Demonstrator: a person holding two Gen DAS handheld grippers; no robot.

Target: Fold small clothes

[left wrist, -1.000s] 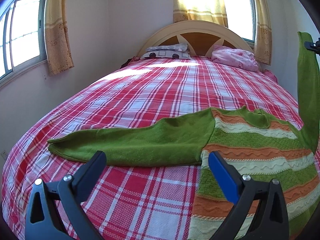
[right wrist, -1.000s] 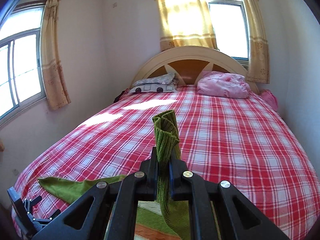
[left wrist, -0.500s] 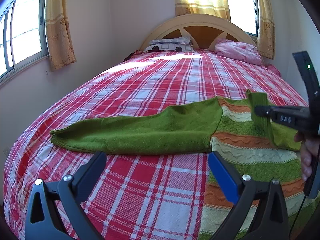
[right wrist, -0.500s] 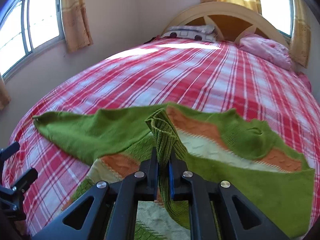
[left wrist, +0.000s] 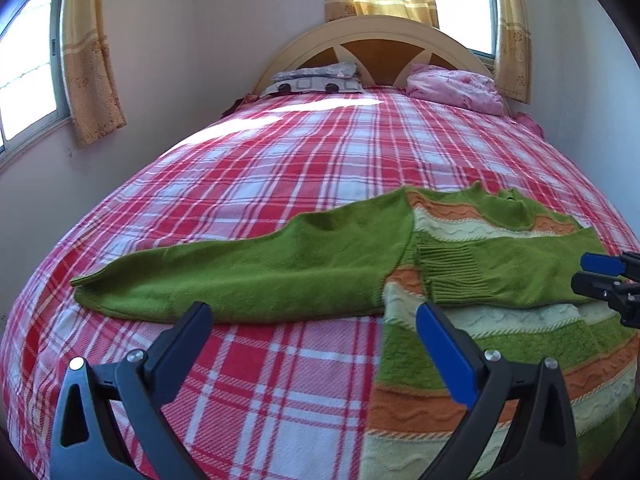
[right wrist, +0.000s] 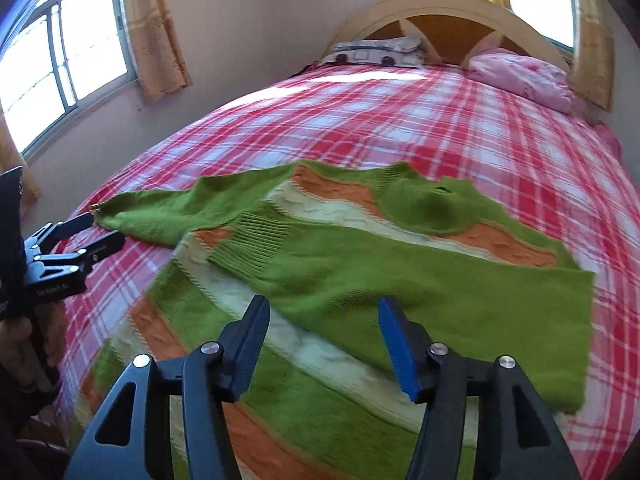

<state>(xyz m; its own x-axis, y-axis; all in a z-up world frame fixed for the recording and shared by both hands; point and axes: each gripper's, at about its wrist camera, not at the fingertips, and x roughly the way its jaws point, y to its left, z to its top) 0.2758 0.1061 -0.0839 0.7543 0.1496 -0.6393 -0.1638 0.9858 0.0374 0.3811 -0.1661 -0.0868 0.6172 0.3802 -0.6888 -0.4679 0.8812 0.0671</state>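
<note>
A green sweater point(left wrist: 492, 264) with orange and cream stripes lies flat on the red plaid bed point(left wrist: 320, 160). Its left sleeve point(left wrist: 248, 272) stretches out to the left. Its right sleeve point(right wrist: 400, 280) lies folded across the body, ribbed cuff point(right wrist: 252, 248) toward the left. My left gripper point(left wrist: 312, 332) is open and empty, just in front of the left sleeve; it also shows in the right wrist view point(right wrist: 96, 232). My right gripper point(right wrist: 324, 332) is open and empty over the folded sleeve; it also shows in the left wrist view point(left wrist: 600, 272).
A patterned pillow point(left wrist: 316, 80) and a pink bundle point(left wrist: 456, 88) lie at the wooden headboard point(left wrist: 376, 44). Walls with curtained windows point(left wrist: 24, 76) stand to the left and behind the bed. Plaid bedspread lies beyond the sweater.
My right gripper carried the right sleeve down across the sweater's body, let it go and opened. The left gripper stayed open near the left sleeve.
</note>
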